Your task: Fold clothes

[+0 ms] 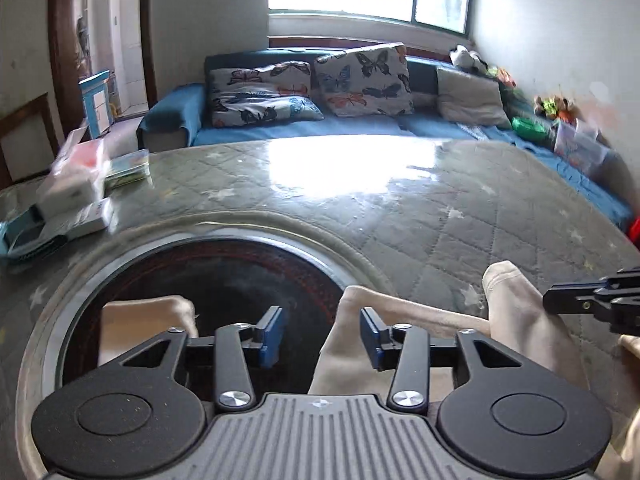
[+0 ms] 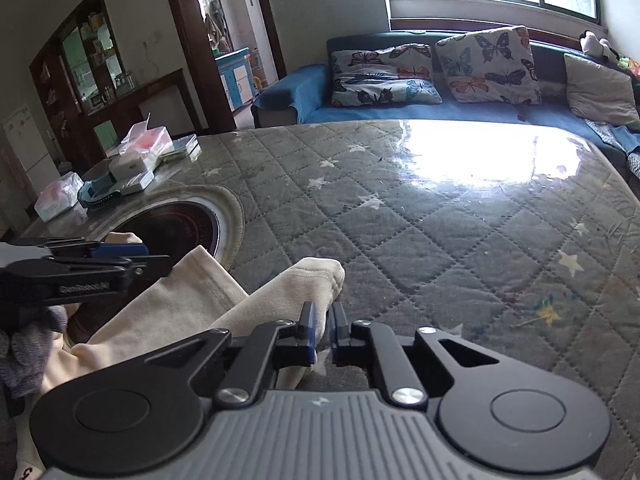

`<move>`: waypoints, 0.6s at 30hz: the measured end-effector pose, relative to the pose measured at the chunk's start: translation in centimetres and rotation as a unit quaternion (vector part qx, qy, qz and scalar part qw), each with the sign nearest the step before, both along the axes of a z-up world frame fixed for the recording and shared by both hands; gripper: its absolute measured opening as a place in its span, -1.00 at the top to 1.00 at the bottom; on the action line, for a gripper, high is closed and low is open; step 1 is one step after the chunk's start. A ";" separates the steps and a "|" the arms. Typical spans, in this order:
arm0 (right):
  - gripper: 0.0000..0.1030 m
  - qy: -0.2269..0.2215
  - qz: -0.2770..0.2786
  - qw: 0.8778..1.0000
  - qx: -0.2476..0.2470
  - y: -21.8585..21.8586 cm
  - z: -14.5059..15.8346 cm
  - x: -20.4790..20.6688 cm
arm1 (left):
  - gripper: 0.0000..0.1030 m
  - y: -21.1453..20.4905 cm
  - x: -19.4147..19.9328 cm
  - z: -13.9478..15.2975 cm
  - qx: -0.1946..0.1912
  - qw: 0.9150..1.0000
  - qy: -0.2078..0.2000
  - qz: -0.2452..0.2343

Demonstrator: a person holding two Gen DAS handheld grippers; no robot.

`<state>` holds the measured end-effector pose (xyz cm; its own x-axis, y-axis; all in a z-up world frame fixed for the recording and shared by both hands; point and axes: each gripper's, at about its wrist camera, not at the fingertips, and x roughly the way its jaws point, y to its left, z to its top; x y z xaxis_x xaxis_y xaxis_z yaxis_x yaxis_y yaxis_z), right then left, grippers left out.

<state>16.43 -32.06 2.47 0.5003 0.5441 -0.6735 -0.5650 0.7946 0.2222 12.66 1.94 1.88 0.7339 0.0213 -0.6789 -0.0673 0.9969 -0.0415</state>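
A cream garment (image 1: 424, 332) lies on the quilted table, part of it over the dark round inset; it also shows in the right wrist view (image 2: 192, 308). My left gripper (image 1: 322, 334) is open, its blue pads (image 1: 370, 338) spread over the garment's edge, holding nothing. It shows from the side in the right wrist view (image 2: 120, 258). My right gripper (image 2: 322, 332) hovers over a rounded cream fold (image 2: 316, 276); its jaws stand a narrow gap apart with nothing between them. Its tip shows in the left wrist view (image 1: 560, 300).
The grey quilted table cover (image 2: 420, 220) has a dark round inset (image 1: 224, 276). Boxes and tissue packs (image 2: 132, 160) sit at the table's far left. A blue sofa with butterfly cushions (image 2: 440, 72) stands behind the table.
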 end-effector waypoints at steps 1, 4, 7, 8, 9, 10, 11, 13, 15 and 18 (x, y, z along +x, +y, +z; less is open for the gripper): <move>0.74 0.004 -0.002 1.000 0.003 -0.1 0.0 0.2 | 0.02 -0.1 0.3 -0.2 0.001 1.000 0.003 -0.004; 0.60 0.021 -0.009 0.999 0.022 -0.2 -0.4 1.1 | -0.05 -0.4 1.2 -0.8 0.004 1.000 0.012 -0.014; 0.58 0.043 -0.015 0.998 0.042 -0.3 -0.9 2.1 | -0.05 -0.7 1.9 -1.4 0.004 0.999 0.023 -0.027; 0.58 0.050 -0.014 0.998 0.046 -0.2 -1.1 2.3 | -0.04 -0.7 2.0 -1.5 0.005 0.999 0.022 -0.029; 0.58 0.055 -0.014 0.997 0.049 -0.1 -1.3 2.5 | -0.02 -0.8 1.9 -1.6 0.005 0.999 0.020 -0.034; 0.57 0.059 -0.014 0.997 0.052 0.0 -1.5 2.7 | 0.06 -0.9 1.9 -1.6 0.004 0.999 0.018 -0.039; 0.57 0.062 -0.011 0.997 0.053 0.1 -1.6 2.7 | 0.28 -0.9 2.0 -1.6 -0.001 0.999 0.017 -0.045; 0.69 0.062 -0.001 0.997 0.054 0.5 -1.7 2.5 | 0.66 -0.9 2.0 -1.5 -0.013 0.998 0.015 -0.055; 0.87 0.053 0.003 0.997 0.050 0.8 -1.5 2.2 | 0.83 -1.0 1.8 -1.2 -0.008 0.998 0.005 -0.056; 0.92 0.019 -0.004 0.999 0.039 0.9 -0.7 1.3 | 0.87 -1.2 1.2 -0.5 0.016 0.999 -0.024 -0.044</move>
<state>17.77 -31.14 1.73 0.4797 0.5919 -0.6477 -0.5495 0.7782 0.3041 13.83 0.75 1.42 0.7653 -0.0235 -0.6432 0.0218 0.9997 -0.0106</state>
